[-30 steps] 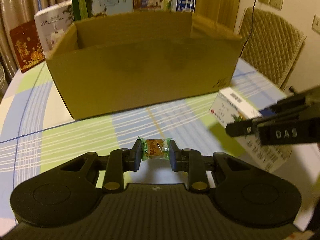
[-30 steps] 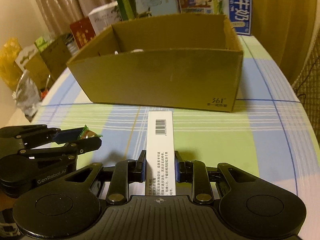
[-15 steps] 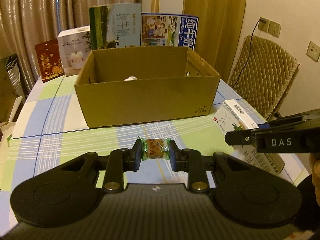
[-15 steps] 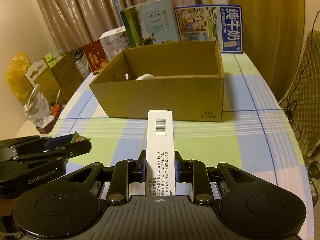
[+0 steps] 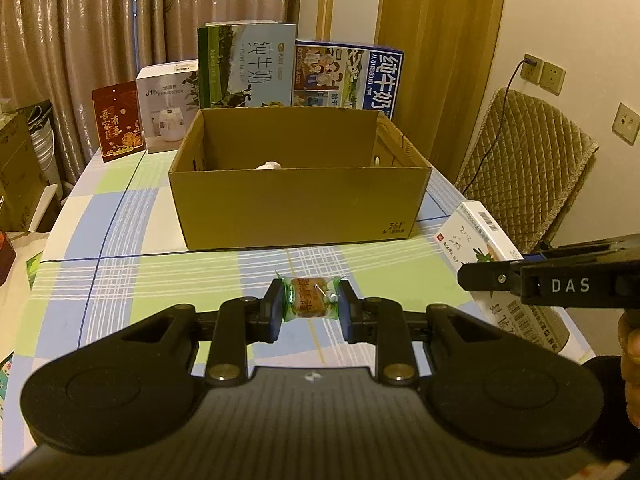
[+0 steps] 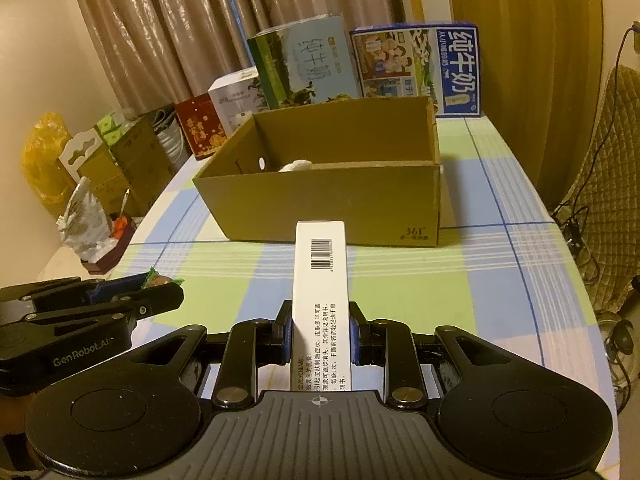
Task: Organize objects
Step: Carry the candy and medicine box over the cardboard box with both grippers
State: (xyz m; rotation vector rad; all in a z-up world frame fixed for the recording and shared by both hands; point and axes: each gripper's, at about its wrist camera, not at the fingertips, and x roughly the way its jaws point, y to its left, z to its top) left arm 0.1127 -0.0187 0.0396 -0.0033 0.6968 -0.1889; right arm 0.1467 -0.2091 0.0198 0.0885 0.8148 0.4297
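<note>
Two milk cartons (image 5: 298,70), cardboard box (image 5: 300,208) marked "361°"

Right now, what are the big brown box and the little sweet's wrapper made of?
The box looks like matte brown cardboard: dull surface, folded walls, cut edges. The sweet in the left gripper seems wrapped in thin glossy plastic film: see-through, with crinkled green ends.

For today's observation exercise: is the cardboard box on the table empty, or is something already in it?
Not empty. The cardboard box is open-topped, and a small white object shows above its front wall; what it is cannot be told.
</note>
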